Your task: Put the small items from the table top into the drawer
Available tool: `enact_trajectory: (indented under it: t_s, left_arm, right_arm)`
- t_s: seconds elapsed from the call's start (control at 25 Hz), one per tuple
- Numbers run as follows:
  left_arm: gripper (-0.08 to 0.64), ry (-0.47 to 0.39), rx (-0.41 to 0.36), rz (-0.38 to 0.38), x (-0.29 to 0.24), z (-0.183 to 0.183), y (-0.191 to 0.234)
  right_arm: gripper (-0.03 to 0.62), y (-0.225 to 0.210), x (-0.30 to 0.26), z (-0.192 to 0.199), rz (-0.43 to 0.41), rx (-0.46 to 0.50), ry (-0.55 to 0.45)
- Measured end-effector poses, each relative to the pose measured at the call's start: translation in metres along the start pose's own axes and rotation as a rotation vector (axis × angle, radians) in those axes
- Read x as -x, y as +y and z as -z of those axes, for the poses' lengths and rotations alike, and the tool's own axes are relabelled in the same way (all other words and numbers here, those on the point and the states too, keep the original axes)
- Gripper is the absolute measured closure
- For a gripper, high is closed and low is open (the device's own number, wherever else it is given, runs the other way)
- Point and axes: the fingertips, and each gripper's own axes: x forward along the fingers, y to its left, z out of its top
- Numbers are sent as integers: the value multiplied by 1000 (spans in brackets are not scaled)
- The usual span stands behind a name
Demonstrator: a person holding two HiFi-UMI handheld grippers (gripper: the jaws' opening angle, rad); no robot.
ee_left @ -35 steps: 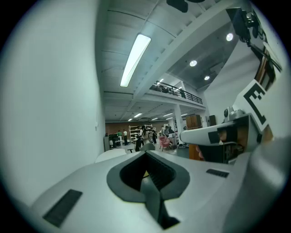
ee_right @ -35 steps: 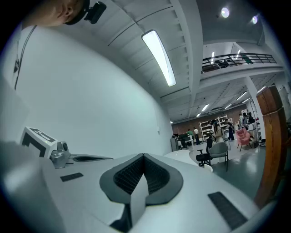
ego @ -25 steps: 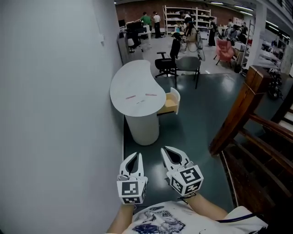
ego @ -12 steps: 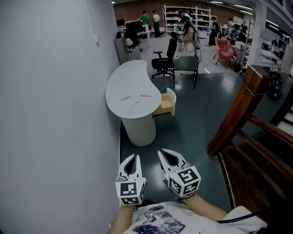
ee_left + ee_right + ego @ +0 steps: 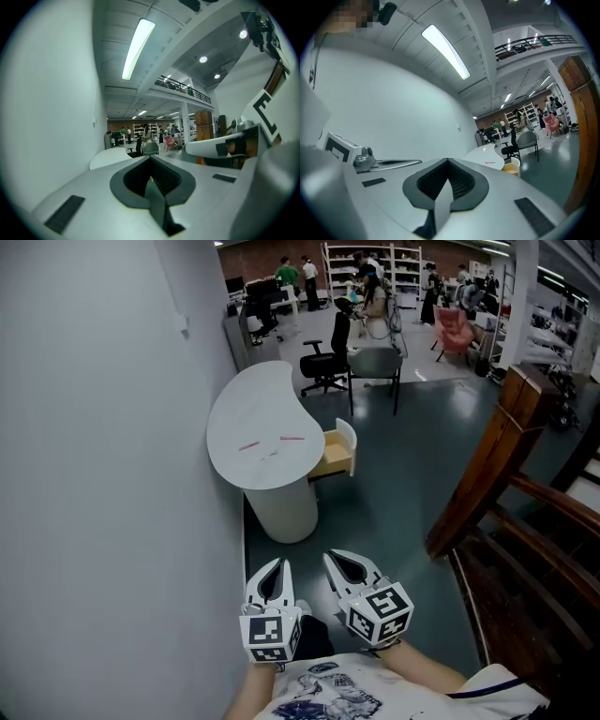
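small pink items [image 5: 292,438] lie on white table [image 5: 253,409]; drawer [image 5: 339,448] open.

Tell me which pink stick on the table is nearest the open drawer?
The right-hand pink stick, on the side of the drawer; the other pink stick lies farther left, toward the wall.

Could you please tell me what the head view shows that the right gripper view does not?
Only the head view shows the marker cube on the right gripper and the person's printed shirt. Only the right gripper view shows the ceiling light strip and the upper balcony railing. Both show the white table with a pink item on it, the open drawer and the left gripper.
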Motion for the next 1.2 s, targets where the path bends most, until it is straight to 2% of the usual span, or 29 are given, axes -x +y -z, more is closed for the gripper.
enact_trajectory:
  t_s: [0.36,0.8,1.04,1.2]
  left_arm:
    - [526,2,3,20,-87,-5,52]
    - [526,45,19,20,-192,-12,160]
    - [526,52,5,49,-250,-13,214]
    - [526,37,-14,55,-272,-20,243]
  right_arm:
    - [571,-47,-86,-7,19,4,16]
    - [571,-85,-226,-12,49,-30,84]
    - [571,-105,-302,-16,71,-42,84]
    - [571,-107,-338,-24,92,-13,72]
